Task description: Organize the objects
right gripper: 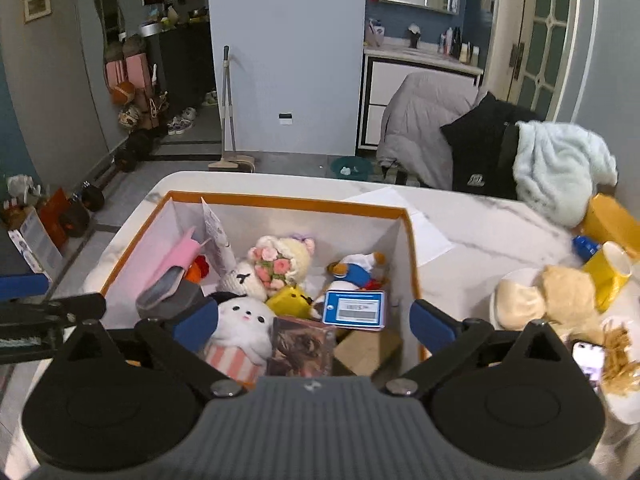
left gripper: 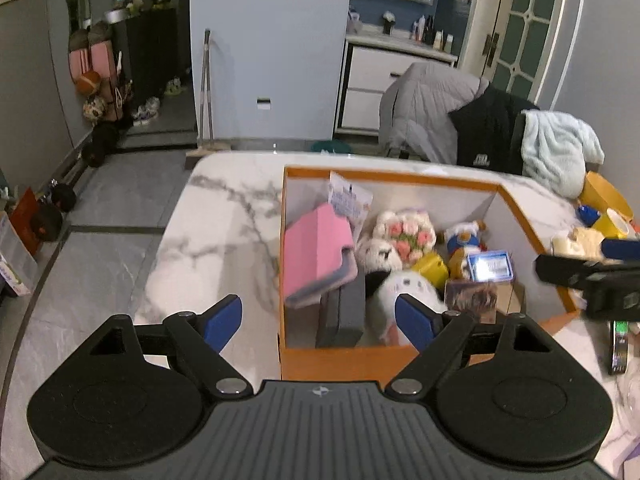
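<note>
Both of my jaws stand wide apart, with nothing between the blue pads. My right gripper (right gripper: 314,322) hangs over the near edge of the orange box (right gripper: 412,248), and my left gripper (left gripper: 318,320) is at the box's near left corner, partly over the bare worktop (left gripper: 216,216).

Inside the box the things lie packed together. Between my right jaws, but lower and not touched, I see a white plush (right gripper: 244,320) in a striped cup, a dark picture card (right gripper: 302,346) beside it, and a small blue and white device (right gripper: 354,308) just behind the card. Further back are a cream plush with pink flowers (right gripper: 280,260), a yellow toy (right gripper: 290,298) and a duck figure in blue (right gripper: 356,270). A pink case (right gripper: 176,264) leans against the left wall, with a dark grey case (left gripper: 344,312) below it.

Outside the box, on the worktop to the right of my right gripper, lie a beige plush (right gripper: 560,296), a yellow cup (right gripper: 608,276) and a phone (right gripper: 588,358), well apart from my jaws.
</note>
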